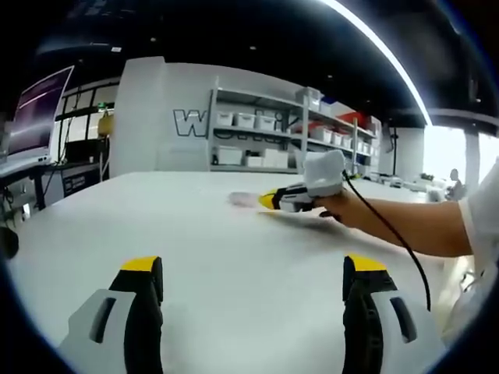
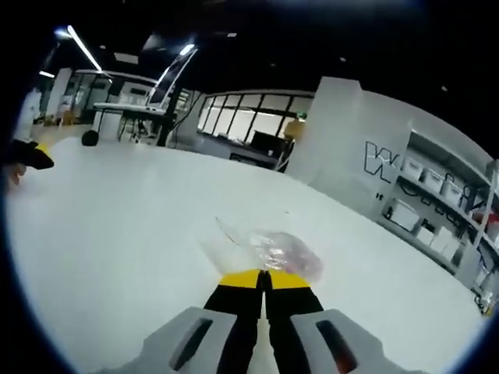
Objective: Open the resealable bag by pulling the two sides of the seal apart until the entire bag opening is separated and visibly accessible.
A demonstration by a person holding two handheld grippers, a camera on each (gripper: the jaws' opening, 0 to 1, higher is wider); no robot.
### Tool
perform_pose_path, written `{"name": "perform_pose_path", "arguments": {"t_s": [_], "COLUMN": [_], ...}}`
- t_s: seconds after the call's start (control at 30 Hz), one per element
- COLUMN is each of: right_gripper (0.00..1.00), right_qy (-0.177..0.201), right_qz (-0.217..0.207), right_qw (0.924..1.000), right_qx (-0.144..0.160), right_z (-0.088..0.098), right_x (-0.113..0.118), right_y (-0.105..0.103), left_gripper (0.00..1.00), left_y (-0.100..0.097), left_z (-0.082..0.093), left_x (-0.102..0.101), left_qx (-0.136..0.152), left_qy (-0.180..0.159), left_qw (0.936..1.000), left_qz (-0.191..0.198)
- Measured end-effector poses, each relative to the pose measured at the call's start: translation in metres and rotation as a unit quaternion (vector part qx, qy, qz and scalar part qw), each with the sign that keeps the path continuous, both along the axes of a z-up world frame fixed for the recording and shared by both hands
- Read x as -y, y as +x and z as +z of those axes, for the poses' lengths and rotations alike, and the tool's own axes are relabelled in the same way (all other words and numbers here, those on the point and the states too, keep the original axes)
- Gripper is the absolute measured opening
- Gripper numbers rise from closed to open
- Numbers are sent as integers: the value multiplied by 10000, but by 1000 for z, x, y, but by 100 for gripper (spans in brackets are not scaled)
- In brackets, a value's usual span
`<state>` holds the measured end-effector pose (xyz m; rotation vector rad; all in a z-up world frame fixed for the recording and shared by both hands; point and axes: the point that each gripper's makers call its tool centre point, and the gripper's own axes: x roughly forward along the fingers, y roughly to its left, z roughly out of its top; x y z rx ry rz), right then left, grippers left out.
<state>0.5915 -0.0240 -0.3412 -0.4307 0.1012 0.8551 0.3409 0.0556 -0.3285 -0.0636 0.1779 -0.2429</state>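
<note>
Left gripper view: the left gripper (image 1: 253, 288) rises from the bottom edge with its two yellow-tipped jaws set wide apart and nothing between them, above one white table (image 1: 195, 234). Farther across the table, the right gripper (image 1: 279, 200) enters from the right, carried by one hand (image 1: 343, 206) with a black cable (image 1: 394, 234) trailing from it; its yellow tips point left, low over the table, toward one faint clear bag (image 1: 245, 199) lying flat just beyond them. Whether tips and bag touch cannot be told here. One shelf unit (image 1: 265, 132) with white bins stands behind the table, and one monitor (image 1: 39, 113) is at the far left. Right gripper view: the right gripper (image 2: 263, 278) has its two jaws pressed together, with the single crumpled clear bag (image 2: 265, 249) lying on the table (image 2: 117, 234) directly ahead of the yellow tips, its near edge meeting them; whether the jaws pinch the film cannot be told. One dark tip of the left gripper (image 2: 27, 156) shows at the far left edge, well apart from the bag.
</note>
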Motion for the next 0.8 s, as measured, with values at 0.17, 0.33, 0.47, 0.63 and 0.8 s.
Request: {"name": "perform_pose_path", "arguments": {"t_s": [0.17, 0.33, 0.47, 0.63, 0.8], "right_gripper": [0, 0, 0, 0, 0], "right_qy": [564, 907, 1336, 1703, 2096], "right_qz": [-165, -290, -437, -539, -686], "right_qw": [9977, 9937, 9872, 9795, 9696], "right_qx": [-353, -589, -755, -926, -1057], "right_z": [9, 15, 29, 41, 57], "right_x": [0, 1, 5, 6, 8], "right_y": [8, 11, 15, 27, 45], "left_gripper": [95, 95, 95, 95, 95], "left_y": [0, 0, 1, 1, 1], "left_z": [0, 0, -1, -1, -1], "left_x": [-1, -1, -1, -1, -2], "left_qx": [-3, -4, -9, -10, -25], "left_qy": [7, 12, 14, 13, 20], "left_qw": [10000, 10000, 10000, 10000, 10000], "left_qz": [5, 5, 14, 21, 38]}}
